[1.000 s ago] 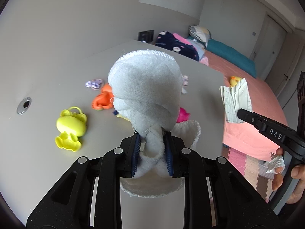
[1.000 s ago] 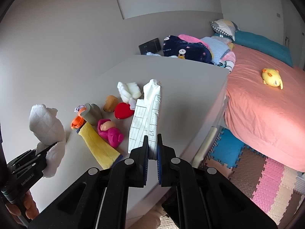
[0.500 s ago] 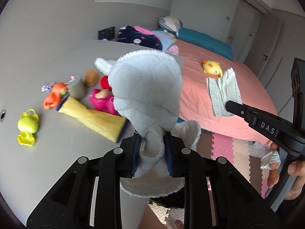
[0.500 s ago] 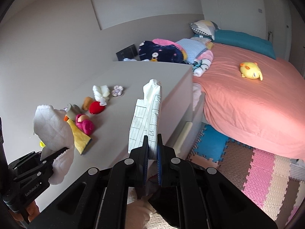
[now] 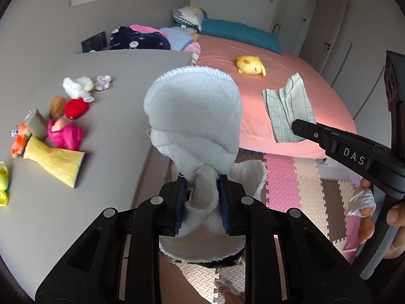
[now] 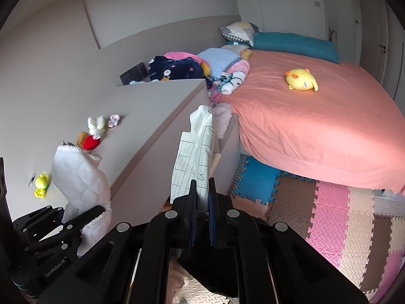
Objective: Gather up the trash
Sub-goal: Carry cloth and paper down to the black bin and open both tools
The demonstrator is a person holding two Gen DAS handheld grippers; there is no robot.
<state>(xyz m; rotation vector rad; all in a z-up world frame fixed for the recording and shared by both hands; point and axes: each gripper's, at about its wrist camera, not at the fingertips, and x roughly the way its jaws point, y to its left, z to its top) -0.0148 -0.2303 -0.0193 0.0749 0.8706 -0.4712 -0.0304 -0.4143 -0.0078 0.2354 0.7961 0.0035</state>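
A: On our far left the bench (image 5: 106,96) carries toys: a yellow cloth (image 5: 54,160), a pink doll (image 5: 64,134), a red heart (image 5: 76,109). Its front edge drops to the foam floor mats (image 6: 341,215).

B: Our left tongs (image 5: 202,202) are clamped on the white quilted pad (image 5: 193,116), held off the bench past that edge.

A: Right of it, our right tongs (image 6: 202,200) are pressed together on the lined paper (image 6: 196,157), upright in front of the bench corner.

B: Between bench and pink bed (image 6: 316,126) we see open floor; a yellow plush (image 6: 301,79) lies on the bed.
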